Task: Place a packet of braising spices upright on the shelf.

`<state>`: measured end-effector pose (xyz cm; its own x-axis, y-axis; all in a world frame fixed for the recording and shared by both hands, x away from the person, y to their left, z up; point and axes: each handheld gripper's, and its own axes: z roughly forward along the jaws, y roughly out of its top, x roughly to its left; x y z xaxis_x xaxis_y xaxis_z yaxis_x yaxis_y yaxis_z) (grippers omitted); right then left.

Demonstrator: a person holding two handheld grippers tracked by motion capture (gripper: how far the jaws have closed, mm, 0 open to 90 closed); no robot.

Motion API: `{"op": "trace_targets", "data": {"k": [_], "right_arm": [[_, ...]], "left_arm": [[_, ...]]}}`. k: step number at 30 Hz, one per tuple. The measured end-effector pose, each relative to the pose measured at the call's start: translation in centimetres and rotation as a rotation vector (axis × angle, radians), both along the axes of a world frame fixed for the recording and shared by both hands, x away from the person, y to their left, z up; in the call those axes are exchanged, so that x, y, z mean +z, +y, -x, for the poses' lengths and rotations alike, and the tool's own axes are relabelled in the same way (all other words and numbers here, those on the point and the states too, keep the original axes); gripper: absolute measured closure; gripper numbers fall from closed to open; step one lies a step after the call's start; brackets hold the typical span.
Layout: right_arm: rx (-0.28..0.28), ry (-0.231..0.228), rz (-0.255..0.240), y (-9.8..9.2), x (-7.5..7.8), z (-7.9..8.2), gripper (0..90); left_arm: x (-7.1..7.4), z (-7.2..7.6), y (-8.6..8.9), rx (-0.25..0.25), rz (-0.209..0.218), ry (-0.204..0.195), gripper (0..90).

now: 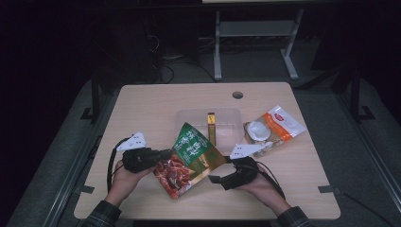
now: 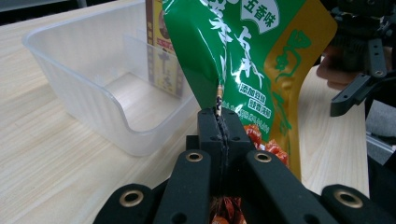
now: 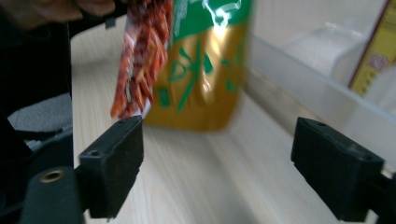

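My left claw is pressed together on the crimped side seam of a glossy green-and-gold snack bag, holding it tilted above the pale wood-grain table. My right claw stands spread and empty just short of the bag's lower corner. A clear plastic tub holding an upright slim box sits right behind the bag, with a white-and-orange pouch beside it.

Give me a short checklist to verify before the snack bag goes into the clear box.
1. Left gripper shut on the snack bag edge: ok.
2. Right gripper open, nothing between its fingers: ok.
3. Bag lifted off the table: cannot tell.
4. Clear box has free room beside the upright packet: ok.
5. White pouch lies outside the box, out of the path: ok.
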<state>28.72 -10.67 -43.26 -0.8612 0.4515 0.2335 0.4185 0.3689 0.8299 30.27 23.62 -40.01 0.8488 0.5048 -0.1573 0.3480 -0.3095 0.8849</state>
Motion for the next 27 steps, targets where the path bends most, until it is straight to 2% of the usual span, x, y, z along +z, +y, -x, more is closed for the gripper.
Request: {"op": "trace_targets", "data": {"k": [4, 7, 11, 15, 20, 24, 27], "right_arm": [[0.003, 0.003, -0.050, 0.8, 0.1, -0.8, 26.7], [0.003, -0.002, -0.081, 1.3, 0.1, -1.2, 35.1], [0.012, 0.010, -0.145, 1.7, 0.2, -1.7, 47.8], [0.027, 0.037, -0.181, 2.1, 0.0, -2.1, 65.4], [0.029, 0.044, -0.201, 2.1, 0.3, -2.1, 83.9], [0.024, 0.048, -0.192, 1.9, 0.7, -2.2, 88.8], [0.042, 0.051, -0.191, 1.5, 1.1, -2.4, 89.4]], "left_arm": [[0.2, 0.1, 0.1, 0.001, 0.025, -0.003, 89.7], [0.4, 0.2, 0.2, 0.007, 0.041, -0.011, 89.7], [0.6, 0.2, 0.3, 0.010, 0.061, -0.013, 89.7], [0.6, 0.3, 0.3, 0.014, 0.051, -0.017, 89.7], [0.3, 0.2, 0.2, 0.016, 0.045, -0.017, 89.6], [0.3, 0.4, 0.0, 0.004, 0.043, -0.022, 89.4], [0.2, 0.5, -0.2, 0.001, 0.012, -0.028, 88.8]]}}
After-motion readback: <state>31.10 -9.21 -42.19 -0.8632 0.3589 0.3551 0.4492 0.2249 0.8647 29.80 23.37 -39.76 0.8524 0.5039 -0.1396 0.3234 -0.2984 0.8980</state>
